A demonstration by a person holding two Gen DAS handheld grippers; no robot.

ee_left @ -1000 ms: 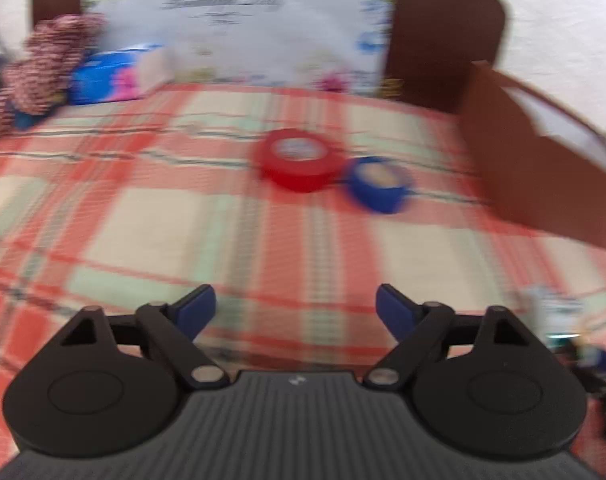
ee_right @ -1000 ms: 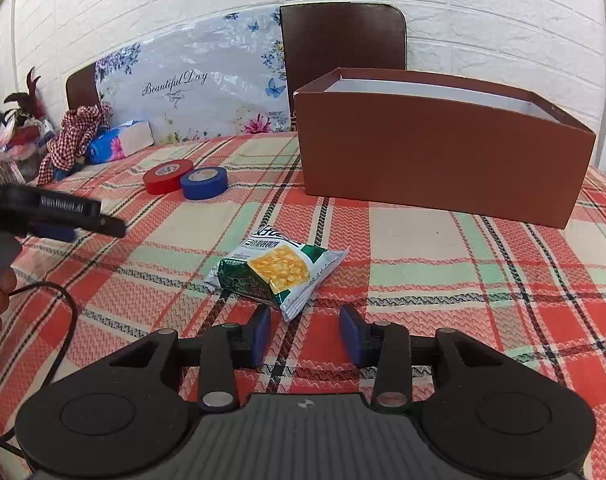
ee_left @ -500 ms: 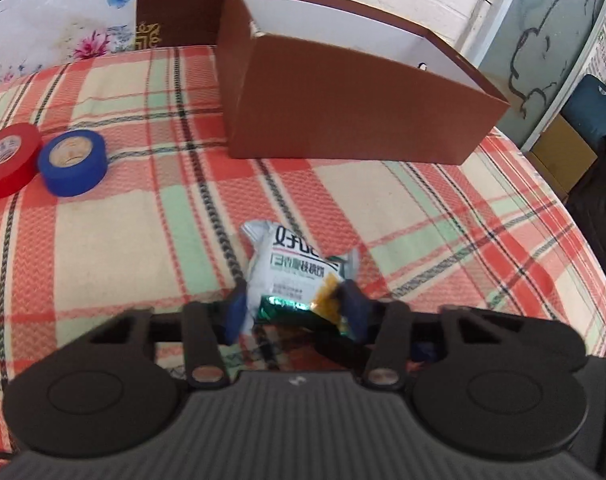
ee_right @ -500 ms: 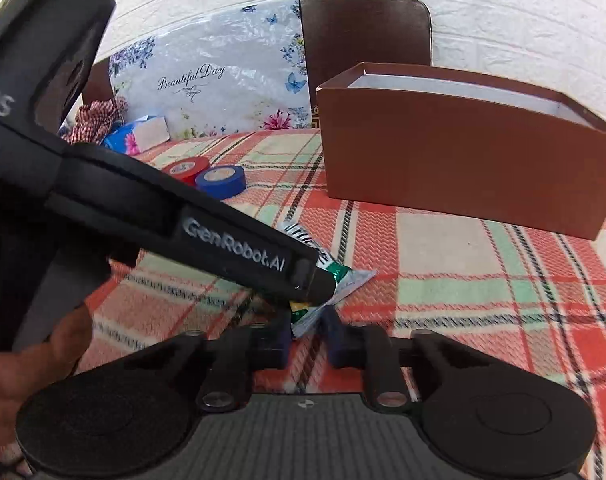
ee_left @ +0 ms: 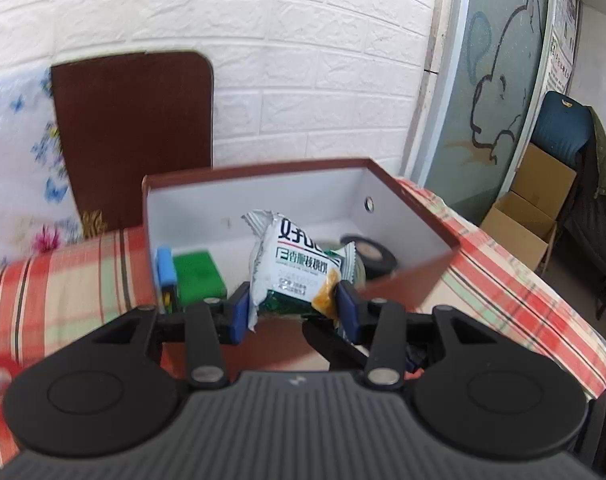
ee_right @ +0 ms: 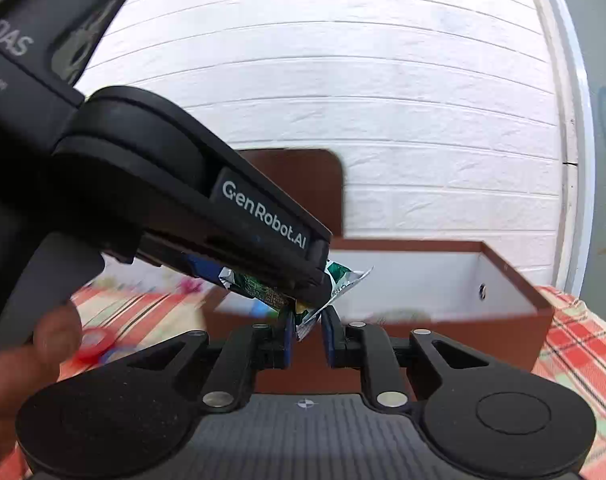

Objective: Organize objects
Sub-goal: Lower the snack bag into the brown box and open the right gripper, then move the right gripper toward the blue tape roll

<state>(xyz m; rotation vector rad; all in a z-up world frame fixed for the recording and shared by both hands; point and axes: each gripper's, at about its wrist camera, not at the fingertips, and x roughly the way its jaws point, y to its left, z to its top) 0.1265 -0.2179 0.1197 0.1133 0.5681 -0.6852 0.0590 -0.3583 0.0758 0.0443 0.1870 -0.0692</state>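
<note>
both grippers are pinching the snack bag (ee_left: 299, 264), mid-frame over the brown box (ee_left: 407, 208): left gripper (ee_left: 293, 312) opening slightly, right gripper (ee_right: 307, 330) clamping a corner. uneven release risks tearing it.

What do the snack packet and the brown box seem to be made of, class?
Snack packet: probably thin plastic film, glossy; it crinkles and has a serrated sealed edge. Brown box: likely card or paperboard, matte brown outside and plain white inside, with thin straight walls and a small round hole in one end.
</note>
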